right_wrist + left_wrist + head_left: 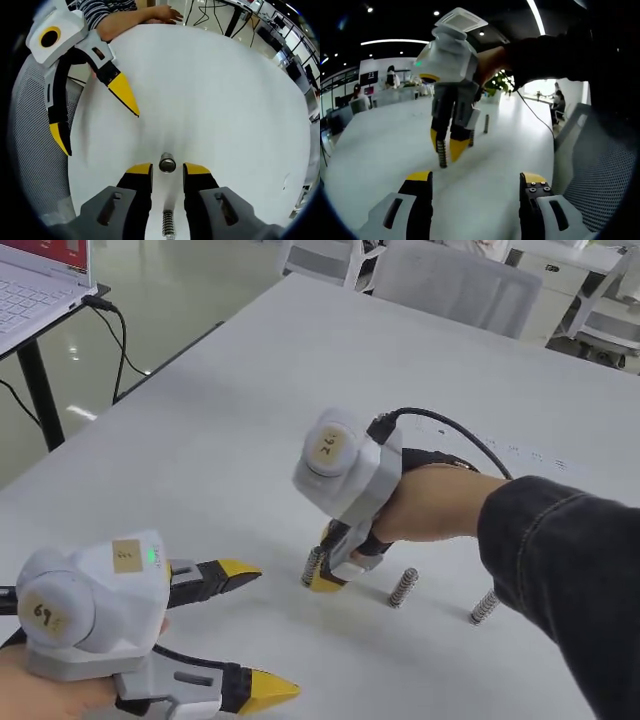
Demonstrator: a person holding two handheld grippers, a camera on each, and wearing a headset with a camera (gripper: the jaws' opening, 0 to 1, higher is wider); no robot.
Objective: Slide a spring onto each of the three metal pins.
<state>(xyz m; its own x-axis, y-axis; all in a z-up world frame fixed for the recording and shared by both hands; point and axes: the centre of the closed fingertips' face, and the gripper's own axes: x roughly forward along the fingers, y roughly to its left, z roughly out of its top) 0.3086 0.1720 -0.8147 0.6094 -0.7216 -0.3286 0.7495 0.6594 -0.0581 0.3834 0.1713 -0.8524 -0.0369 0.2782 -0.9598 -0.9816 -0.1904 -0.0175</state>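
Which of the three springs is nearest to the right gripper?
The leftmost spring in the head view: it stands at the tips of the right gripper; the middle spring and the rightmost spring stand clear.

White, yellow-tipped grippers (275, 630) (323, 580) (dark sleeve (560, 560), black cable (450, 425))

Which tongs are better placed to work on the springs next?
Probably right. The right tongs point down with a spring between their tips, two more springs close by. The left tongs sit open, away from all three.
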